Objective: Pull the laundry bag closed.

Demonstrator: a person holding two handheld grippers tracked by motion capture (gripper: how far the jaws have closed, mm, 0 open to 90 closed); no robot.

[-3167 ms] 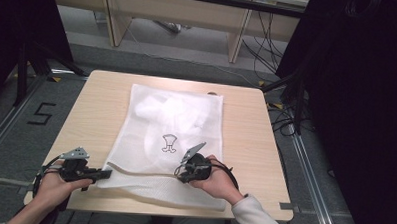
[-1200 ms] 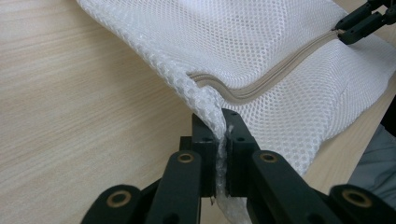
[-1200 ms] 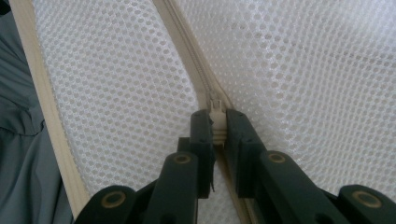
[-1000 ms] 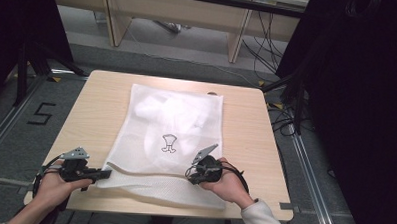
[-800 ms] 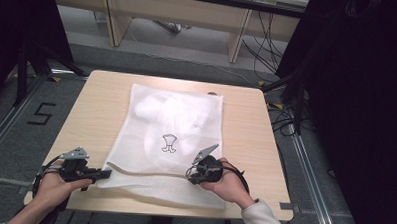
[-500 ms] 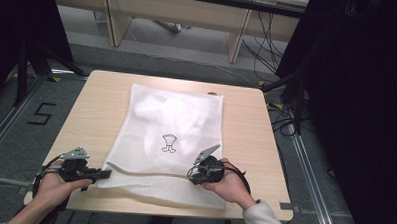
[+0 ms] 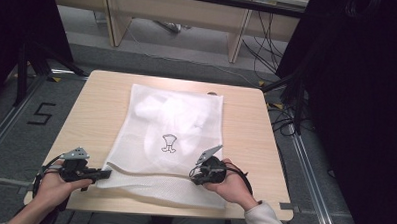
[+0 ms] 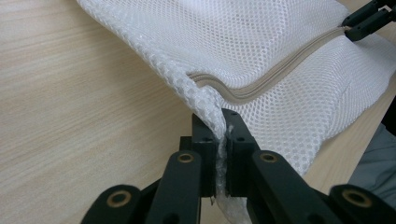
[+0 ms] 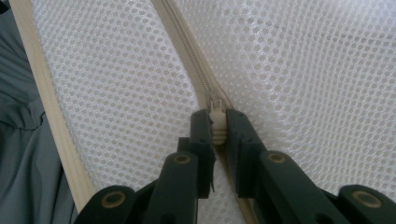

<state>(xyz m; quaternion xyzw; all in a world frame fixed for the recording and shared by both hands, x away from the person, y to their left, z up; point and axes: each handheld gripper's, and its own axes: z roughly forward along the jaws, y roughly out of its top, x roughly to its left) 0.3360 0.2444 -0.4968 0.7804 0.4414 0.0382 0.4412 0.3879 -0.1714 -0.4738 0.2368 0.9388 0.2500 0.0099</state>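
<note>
A: Zipper [image 7: 149, 171] runs left-right along the near part of the mesh laundry bag [image 7: 173, 136], roughly parallel w/ the worktop's [image 7: 94, 108] front edge. That's the axis the pull has to follow.

B: Which hand's on the slider?

A: Right hand-held gripper [image 9: 218, 125], jaws pressed together on the zipper pull [image 9: 216, 122]. In the high view it sits at the right part of the zip line, right hand-held gripper [image 7: 200, 176] angled in toward the bag's middle, forearm coming up from the near-right corner.

B: And the left?

A: Left hand-held gripper [image 8: 223, 140] pinches the bag's mesh corner, jaws tight on fabric right by the zip's left end. High view has left hand-held gripper [image 7: 103, 173] lying about level, pointing right along the zip.

B: So the bag's flat?

A: Mostly, centred on the worktop w/ white stuff inside; the near-left corner is lifted a bit. Judgement: left anchors, right drags the pull along that line; which direction closes it, can't tell.
</note>
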